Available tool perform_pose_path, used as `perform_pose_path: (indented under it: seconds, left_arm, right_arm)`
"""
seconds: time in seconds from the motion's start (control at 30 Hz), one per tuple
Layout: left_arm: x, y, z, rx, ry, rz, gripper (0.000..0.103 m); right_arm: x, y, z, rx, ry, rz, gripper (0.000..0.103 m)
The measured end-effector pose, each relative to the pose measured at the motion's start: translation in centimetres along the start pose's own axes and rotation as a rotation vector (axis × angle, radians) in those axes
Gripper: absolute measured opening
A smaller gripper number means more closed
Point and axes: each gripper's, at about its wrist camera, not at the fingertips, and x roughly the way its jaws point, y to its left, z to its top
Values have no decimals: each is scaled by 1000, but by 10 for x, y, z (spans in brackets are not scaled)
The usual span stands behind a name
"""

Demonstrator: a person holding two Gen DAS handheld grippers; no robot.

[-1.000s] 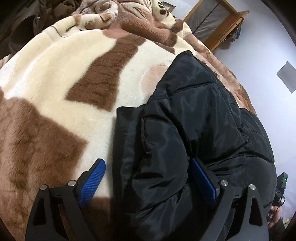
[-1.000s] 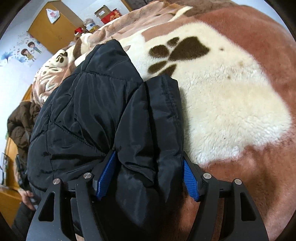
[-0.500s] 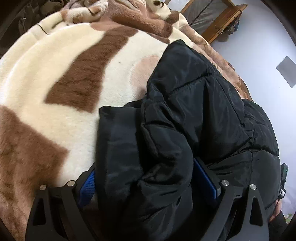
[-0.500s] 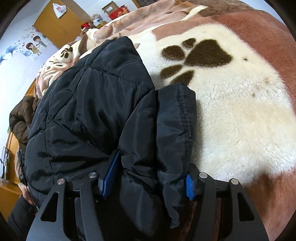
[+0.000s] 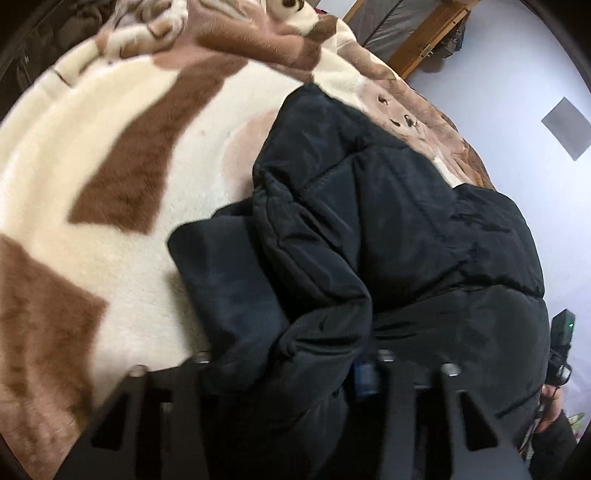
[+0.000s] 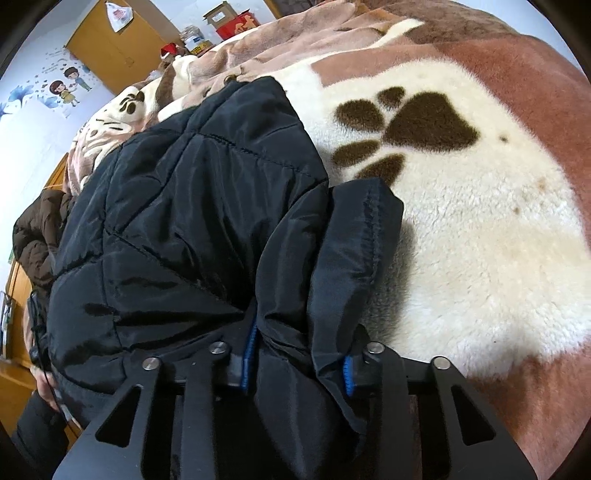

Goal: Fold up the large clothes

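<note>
A black padded jacket [image 5: 388,229] lies on a cream and brown plush blanket [image 5: 110,155]. My left gripper [image 5: 284,365] is shut on a thick fold of the jacket at its left edge; the fabric hides most of both blue pads. In the right wrist view the same jacket [image 6: 184,221] fills the left half. My right gripper [image 6: 295,362] is shut on a fold of the jacket's right edge, with a cuff-like flap [image 6: 354,251] hanging over its right finger. Blue pad edges [image 6: 251,354] show beside the pinched fabric.
The blanket [image 6: 480,240] bears a dark paw print [image 6: 413,125]. A brown jacket [image 6: 37,236] lies at the far left of the right wrist view. A wooden wardrobe [image 6: 122,48] and boxes stand behind. A wooden frame [image 5: 417,33] leans by the wall.
Both grippers have closed from wide open onto the jacket's edges. The fabric has bunched up between the fingers and the jacket edges have lifted slightly.
</note>
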Motion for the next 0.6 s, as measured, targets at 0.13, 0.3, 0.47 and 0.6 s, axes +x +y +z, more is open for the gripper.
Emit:
perform_pose_path:
  seconds: [0.13, 0.3, 0.47, 0.6]
  left_arm:
    - [-29, -16, 2, 59, -35, 63, 31]
    - [-69, -34, 6, 82, -92, 63, 30]
    - [-107, -51, 14, 104, -146, 48, 30]
    - [-129, -70, 24, 123, -180, 41, 30]
  right_arm:
    - [-25, 12, 3, -31, -30, -20, 25]
    - [-61, 27, 6, -64, -80, -1, 24]
    - [-93, 36, 8, -81, -133, 30, 24]
    - [-107, 36, 15, -85, -165, 40, 24]
